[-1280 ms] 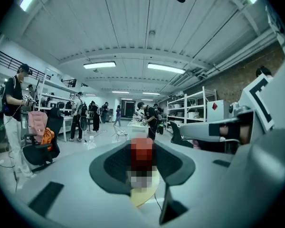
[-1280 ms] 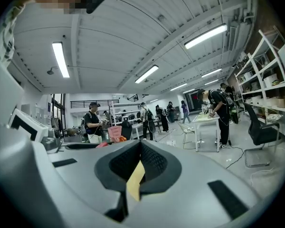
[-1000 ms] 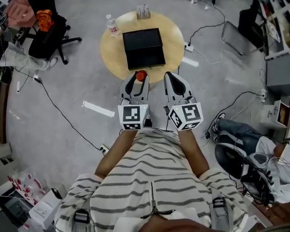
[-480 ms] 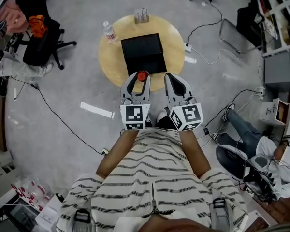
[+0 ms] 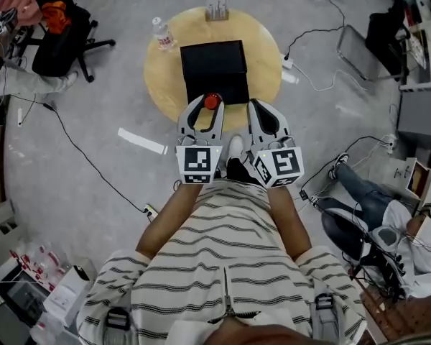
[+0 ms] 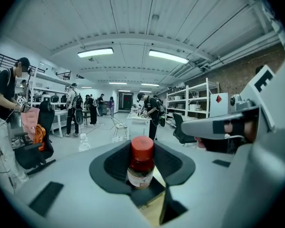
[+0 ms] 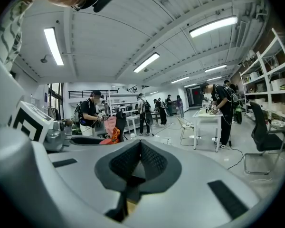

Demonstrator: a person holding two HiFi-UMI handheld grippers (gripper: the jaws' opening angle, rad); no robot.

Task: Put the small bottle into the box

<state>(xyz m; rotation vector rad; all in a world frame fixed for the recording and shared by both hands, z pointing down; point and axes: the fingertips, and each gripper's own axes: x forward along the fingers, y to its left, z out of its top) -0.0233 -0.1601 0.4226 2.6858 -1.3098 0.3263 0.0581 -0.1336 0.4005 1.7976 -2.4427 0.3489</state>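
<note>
Red-capped small bottle point(image 6: 141, 163) pinched upright in the left hand-held gripper point(image 5: 203, 110), over the near edge of the black box point(image 5: 214, 67) on the round tabletop point(image 5: 161, 85). Right hand-held gripper point(image 5: 264, 117) pressed together, empty. Risk: an early release would probably drop it short.

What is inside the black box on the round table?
Only black shows in the box; nothing lies there. The small bottle is in the left gripper's jaws. That gripper covers part of the box's near edge.
</note>
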